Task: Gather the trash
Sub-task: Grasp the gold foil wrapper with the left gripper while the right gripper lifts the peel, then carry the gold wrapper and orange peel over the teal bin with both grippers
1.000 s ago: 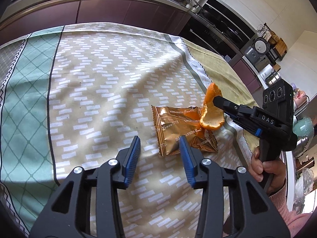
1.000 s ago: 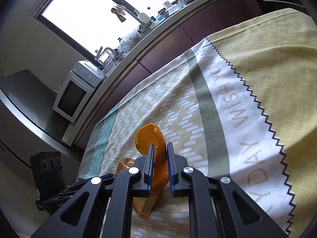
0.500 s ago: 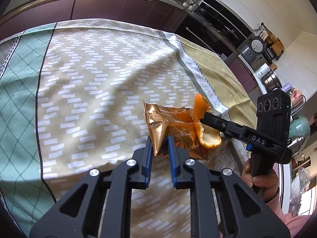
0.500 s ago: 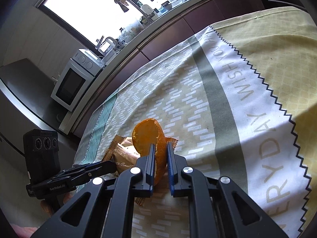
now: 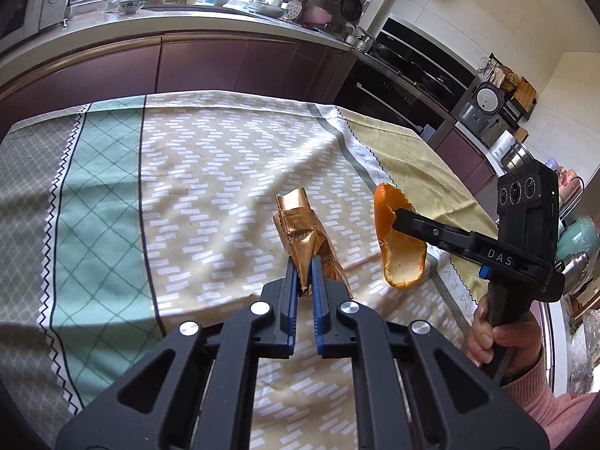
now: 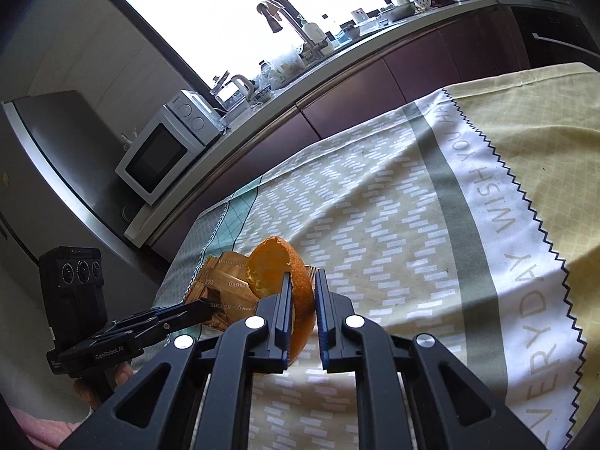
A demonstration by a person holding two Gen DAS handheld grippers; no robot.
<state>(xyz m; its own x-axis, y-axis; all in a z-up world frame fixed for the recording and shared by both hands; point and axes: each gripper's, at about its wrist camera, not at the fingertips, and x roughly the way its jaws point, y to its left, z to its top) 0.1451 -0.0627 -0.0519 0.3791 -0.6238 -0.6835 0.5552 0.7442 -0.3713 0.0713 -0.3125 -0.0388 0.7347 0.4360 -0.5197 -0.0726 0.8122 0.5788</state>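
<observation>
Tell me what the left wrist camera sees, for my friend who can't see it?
The left gripper pinches a crumpled gold wrapper above a patterned tablecloth. Beside it, the right gripper holds an orange peel. Kitchen counters stand behind.

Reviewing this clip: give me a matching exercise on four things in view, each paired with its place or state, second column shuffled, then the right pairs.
Column one:
1. gold snack wrapper
2. orange peel
3. microwave
4. tablecloth

Column two:
A. stands on the kitchen counter
B. pinched in the left hand-held gripper
C. spread over the table, printed with lettering
D. pinched in the right hand-held gripper

Pairs: 1-B, 2-D, 3-A, 4-C
</observation>
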